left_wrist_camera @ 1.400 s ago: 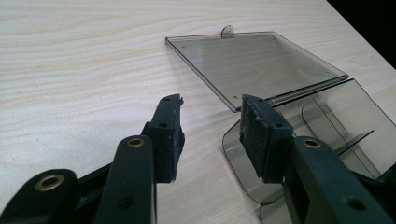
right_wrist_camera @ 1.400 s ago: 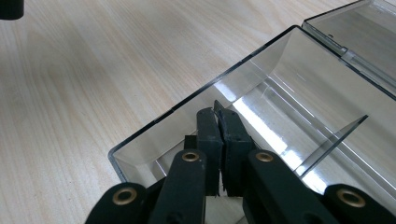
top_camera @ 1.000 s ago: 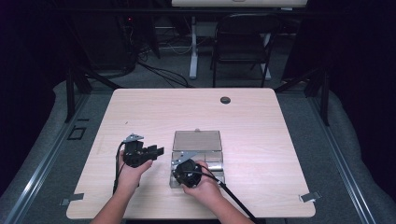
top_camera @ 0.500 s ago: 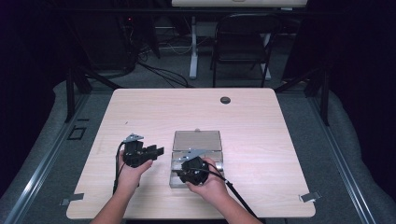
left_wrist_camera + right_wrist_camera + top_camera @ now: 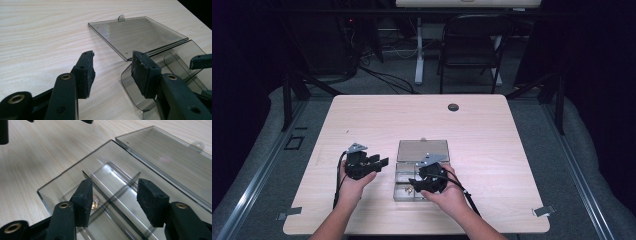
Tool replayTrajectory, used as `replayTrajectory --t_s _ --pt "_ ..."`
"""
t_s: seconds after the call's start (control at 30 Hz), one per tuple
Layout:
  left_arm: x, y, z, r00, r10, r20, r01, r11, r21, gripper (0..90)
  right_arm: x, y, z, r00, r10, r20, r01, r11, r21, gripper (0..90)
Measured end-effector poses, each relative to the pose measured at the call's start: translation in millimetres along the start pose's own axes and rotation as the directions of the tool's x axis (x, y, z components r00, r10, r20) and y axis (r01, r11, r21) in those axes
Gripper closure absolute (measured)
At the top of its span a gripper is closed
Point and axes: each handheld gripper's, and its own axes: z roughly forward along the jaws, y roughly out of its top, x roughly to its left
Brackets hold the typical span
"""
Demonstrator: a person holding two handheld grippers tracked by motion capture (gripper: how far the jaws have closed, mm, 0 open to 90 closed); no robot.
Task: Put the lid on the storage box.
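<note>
Now right gripper (image 5: 112,195), jaws just opened, hovers over clear box (image 5: 62,185).

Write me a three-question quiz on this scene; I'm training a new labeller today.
1. True or false: the box has its lid folded open flat on the table.
2. What lies between the right claw pads? A) a brass piece B) nothing C) the lid
3. Which claw is over the box's compartments?

Key:
1. True.
2. B; a small brass piece lies in a compartment below.
3. The right; the left claw is beside the box.
</note>
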Motion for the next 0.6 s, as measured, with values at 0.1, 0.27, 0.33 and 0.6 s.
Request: replayTrajectory --t_s 0.1,0.27,0.33,0.6 --pt "-2.0 0.4 1.0 0.9998 0.018 0.006 -0.018 0.9998 -0.004 52.0 -4.3 -2.1 -3.3 1.0000 0.004 0.007 -0.004 1.000 0.008 44.8" --pt "-4.5 1.1 2.8 0.9991 0.035 0.025 -0.035 0.9994 -0.001 50.1 -12.8 -4.0 -10.4 0.9995 0.031 -0.001 -0.031 0.999 0.020 46.3" --pt "-5.1 1.0 4.2 0.9987 0.041 0.031 -0.041 0.9992 -0.002 49.8 -16.7 -4.4 -13.7 0.9989 0.044 -0.015 -0.043 0.999 0.019 47.8" --pt "-8.4 4.0 7.8 0.9971 0.058 0.048 -0.058 0.9983 0.006 47.4 -33.3 -6.3 -26.3 0.9984 0.052 -0.021 -0.052 0.999 0.005 49.4"
